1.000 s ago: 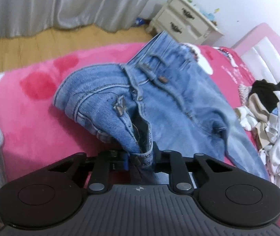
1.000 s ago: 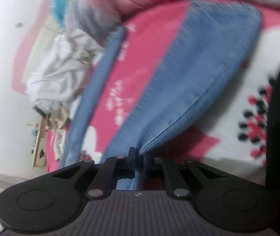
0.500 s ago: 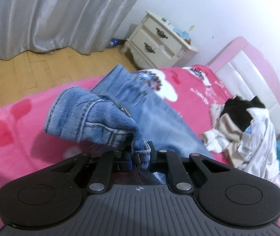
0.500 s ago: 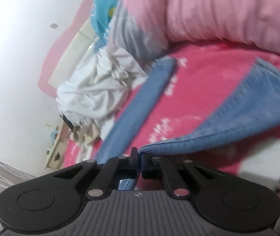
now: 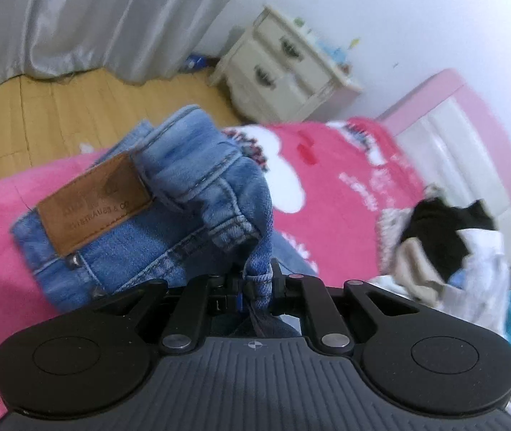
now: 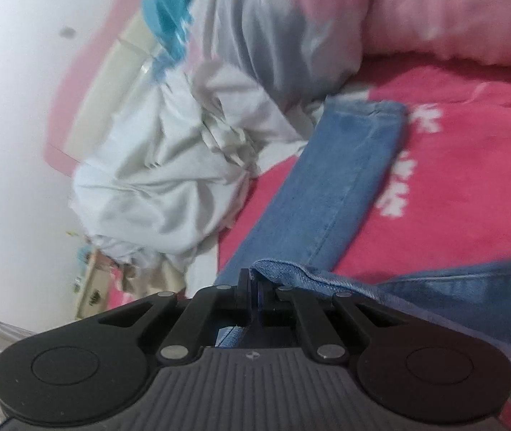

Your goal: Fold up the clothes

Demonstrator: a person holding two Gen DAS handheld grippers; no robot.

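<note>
A pair of blue jeans [image 5: 183, 194] lies on the pink bedspread [image 5: 334, 172]. In the left wrist view the waistband is bunched up, its brown leather patch [image 5: 93, 201] facing the camera. My left gripper [image 5: 257, 287] is shut on a fold of denim at the waist. The right wrist view shows one jeans leg [image 6: 341, 186] stretched flat across the bedspread toward the pile of laundry. My right gripper [image 6: 253, 287] is shut on the hem of the other leg [image 6: 435, 287], which runs off to the right.
A heap of white and black clothes [image 5: 453, 237] sits near the pink headboard [image 5: 470, 115]; the same white pile [image 6: 169, 179] shows beside a pink duvet [image 6: 435, 10]. A cream nightstand [image 5: 284, 68], wooden floor [image 5: 57, 107] and grey curtain [image 5: 75, 10] lie beyond the bed edge.
My left gripper has lifted and turned the waistband, so the leather patch now faces the camera. My right gripper has carried the leg hem toward the laundry pile, the other leg coming into fuller view.
</note>
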